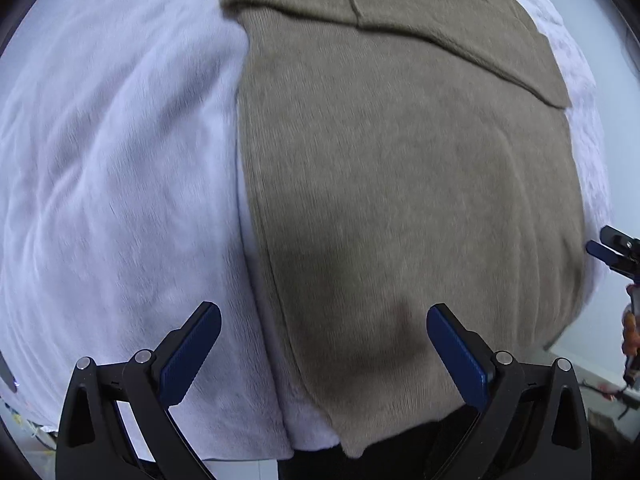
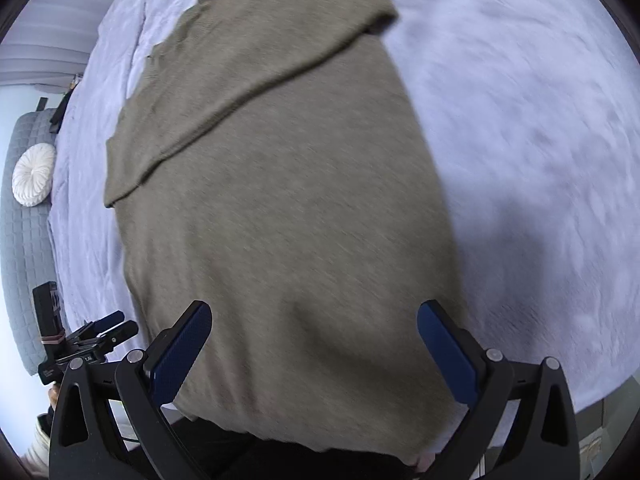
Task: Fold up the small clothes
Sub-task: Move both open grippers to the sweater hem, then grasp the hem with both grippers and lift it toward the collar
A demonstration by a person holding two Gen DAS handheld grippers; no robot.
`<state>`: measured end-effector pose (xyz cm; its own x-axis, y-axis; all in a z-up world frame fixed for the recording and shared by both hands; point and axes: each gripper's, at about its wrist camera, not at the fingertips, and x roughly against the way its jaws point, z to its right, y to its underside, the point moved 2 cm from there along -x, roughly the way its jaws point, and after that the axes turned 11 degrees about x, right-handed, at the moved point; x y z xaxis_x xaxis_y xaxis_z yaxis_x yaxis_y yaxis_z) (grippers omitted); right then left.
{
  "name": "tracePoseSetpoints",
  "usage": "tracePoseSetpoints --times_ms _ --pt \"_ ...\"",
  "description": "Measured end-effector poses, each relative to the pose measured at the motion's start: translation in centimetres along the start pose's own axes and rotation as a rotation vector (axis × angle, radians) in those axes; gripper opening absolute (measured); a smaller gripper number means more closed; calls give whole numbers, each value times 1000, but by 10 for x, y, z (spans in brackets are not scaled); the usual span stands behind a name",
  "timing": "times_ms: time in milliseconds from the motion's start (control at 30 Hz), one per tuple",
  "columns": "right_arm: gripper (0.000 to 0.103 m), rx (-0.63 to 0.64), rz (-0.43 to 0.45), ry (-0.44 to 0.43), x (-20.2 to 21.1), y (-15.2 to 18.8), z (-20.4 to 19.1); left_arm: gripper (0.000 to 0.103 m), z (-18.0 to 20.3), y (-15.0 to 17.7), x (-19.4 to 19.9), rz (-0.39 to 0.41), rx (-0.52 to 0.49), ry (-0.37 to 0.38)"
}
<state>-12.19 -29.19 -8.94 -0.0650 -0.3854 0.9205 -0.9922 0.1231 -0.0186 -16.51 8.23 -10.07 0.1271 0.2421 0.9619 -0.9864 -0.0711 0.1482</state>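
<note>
Item: olive-brown knit garment (image 1: 400, 168) — spread flat on a bed under a pale lavender fleece blanket (image 1: 112, 152), sleeves folded across the upper body, near hem draping over the bed edge.
Left tongs (image 1: 323, 320) — spread wide, hovering above the garment's left edge, gripping nothing.
Right tongs (image 2: 314, 318) — released, fully splayed over the hem.
Also: round white cushion (image 2: 34, 175) on grey quilted upholstery (image 2: 24, 248).
</note>
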Motion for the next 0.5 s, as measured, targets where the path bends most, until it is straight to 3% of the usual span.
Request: tracePoseSetpoints --times_ms 167,333,500 --pt "103 -47 -44 -23 3 34 32 103 -10 26 -15 -124 -3 130" --pt "103 -102 -106 -163 -17 62 42 103 -4 35 -37 -255 -2 221" --pt "103 -73 -150 -385 -33 68 14 103 -5 41 -35 -297 33 302"
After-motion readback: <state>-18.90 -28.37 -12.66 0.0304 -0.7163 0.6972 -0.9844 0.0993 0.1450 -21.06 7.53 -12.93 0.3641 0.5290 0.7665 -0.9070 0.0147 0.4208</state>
